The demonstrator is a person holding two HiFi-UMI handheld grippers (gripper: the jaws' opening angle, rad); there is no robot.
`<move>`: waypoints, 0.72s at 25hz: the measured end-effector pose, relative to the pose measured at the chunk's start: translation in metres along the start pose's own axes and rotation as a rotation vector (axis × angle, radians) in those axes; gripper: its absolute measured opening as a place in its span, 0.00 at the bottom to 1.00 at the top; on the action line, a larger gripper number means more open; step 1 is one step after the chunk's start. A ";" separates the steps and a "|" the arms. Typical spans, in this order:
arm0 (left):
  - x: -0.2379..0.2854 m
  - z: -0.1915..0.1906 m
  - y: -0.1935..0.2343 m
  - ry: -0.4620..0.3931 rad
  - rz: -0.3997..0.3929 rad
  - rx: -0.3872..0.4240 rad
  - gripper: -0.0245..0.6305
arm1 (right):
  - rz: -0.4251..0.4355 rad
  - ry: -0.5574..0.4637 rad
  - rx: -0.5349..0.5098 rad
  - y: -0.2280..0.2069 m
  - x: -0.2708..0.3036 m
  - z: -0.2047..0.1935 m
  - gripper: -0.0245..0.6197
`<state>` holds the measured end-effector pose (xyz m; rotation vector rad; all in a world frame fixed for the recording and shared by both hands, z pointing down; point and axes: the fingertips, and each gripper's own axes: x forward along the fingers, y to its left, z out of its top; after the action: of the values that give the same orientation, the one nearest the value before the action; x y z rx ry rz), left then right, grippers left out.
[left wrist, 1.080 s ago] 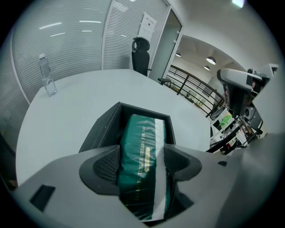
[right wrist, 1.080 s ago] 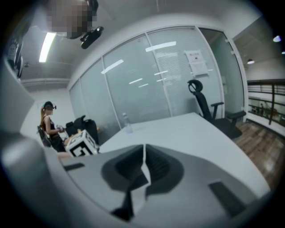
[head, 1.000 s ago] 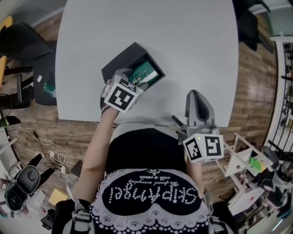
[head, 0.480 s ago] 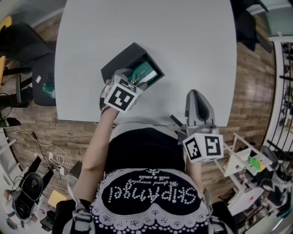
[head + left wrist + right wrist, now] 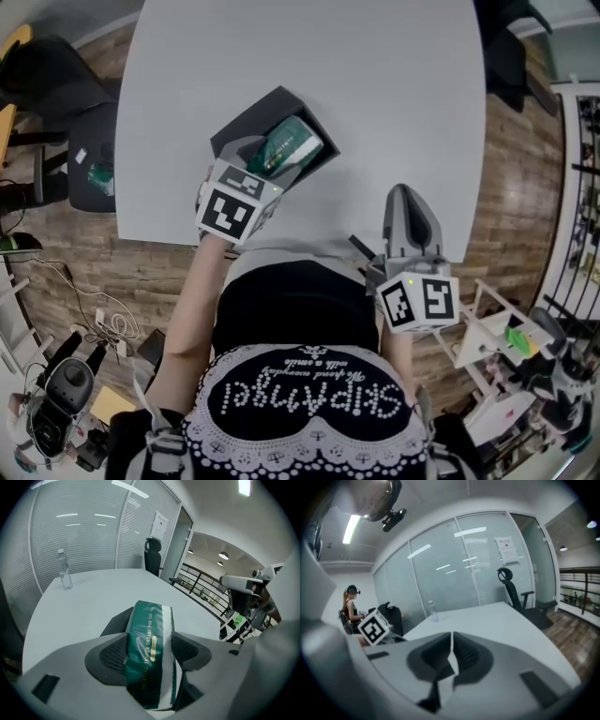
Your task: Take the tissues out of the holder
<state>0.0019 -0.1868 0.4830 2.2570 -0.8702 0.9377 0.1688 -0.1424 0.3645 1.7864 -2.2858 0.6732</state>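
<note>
A green tissue pack [image 5: 287,147] sticks slanted out of the open black holder [image 5: 251,123] on the white table [image 5: 375,75]. My left gripper [image 5: 262,161] is shut on the pack's near end. In the left gripper view both pads press the sides of the tissue pack [image 5: 150,641], the left gripper [image 5: 149,651] squeezing its wrapper, and the black holder [image 5: 114,623] lies behind it. My right gripper [image 5: 406,195] hovers at the table's front edge, right of the holder. In the right gripper view the right gripper [image 5: 452,657] is shut and holds nothing.
A water bottle [image 5: 63,569] stands at the table's far side, with an office chair [image 5: 152,557] beyond. Dark chairs [image 5: 56,84] sit left of the table. A white rack [image 5: 506,337] stands on the floor at the right. A person [image 5: 350,605] sits in the background.
My left gripper has drawn back toward the table's front edge and a little left, and the green pack has come further out of the holder. The right gripper has barely moved.
</note>
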 end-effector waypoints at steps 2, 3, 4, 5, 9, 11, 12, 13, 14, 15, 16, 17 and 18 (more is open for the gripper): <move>-0.012 0.010 0.002 -0.055 0.020 -0.005 0.52 | 0.003 -0.006 -0.003 0.002 0.000 0.001 0.09; -0.018 0.015 0.003 -0.087 0.031 -0.006 0.52 | 0.003 -0.009 -0.003 0.003 -0.001 0.002 0.09; -0.024 0.020 0.003 -0.121 0.043 -0.008 0.52 | 0.003 -0.014 -0.003 0.003 -0.002 0.003 0.09; -0.031 0.026 0.002 -0.156 0.053 -0.010 0.52 | 0.003 -0.019 -0.004 0.004 -0.004 0.004 0.09; -0.058 0.049 0.000 -0.287 0.080 -0.028 0.52 | 0.004 -0.040 -0.015 0.003 -0.009 0.009 0.09; -0.072 0.058 0.000 -0.335 0.096 -0.031 0.52 | 0.002 -0.053 -0.022 0.004 -0.011 0.013 0.09; -0.079 0.062 0.001 -0.360 0.106 -0.030 0.52 | 0.001 -0.060 -0.025 0.004 -0.012 0.016 0.09; -0.086 0.066 0.001 -0.385 0.118 -0.030 0.52 | 0.000 -0.067 -0.028 0.004 -0.013 0.019 0.09; -0.092 0.070 0.001 -0.410 0.131 -0.029 0.52 | -0.001 -0.076 -0.031 0.003 -0.015 0.022 0.09; -0.098 0.074 0.001 -0.433 0.141 -0.029 0.52 | -0.002 -0.084 -0.035 0.002 -0.017 0.025 0.09; -0.105 0.078 0.000 -0.456 0.150 -0.031 0.52 | -0.004 -0.094 -0.040 0.001 -0.019 0.028 0.09; -0.111 0.080 0.000 -0.478 0.155 -0.034 0.52 | -0.006 -0.105 -0.044 0.000 -0.021 0.031 0.09; -0.118 0.083 0.000 -0.501 0.160 -0.040 0.52 | -0.010 -0.116 -0.049 0.000 -0.022 0.035 0.09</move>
<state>-0.0290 -0.2012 0.3427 2.4550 -1.2832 0.4078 0.1799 -0.1385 0.3247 1.8592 -2.3432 0.5199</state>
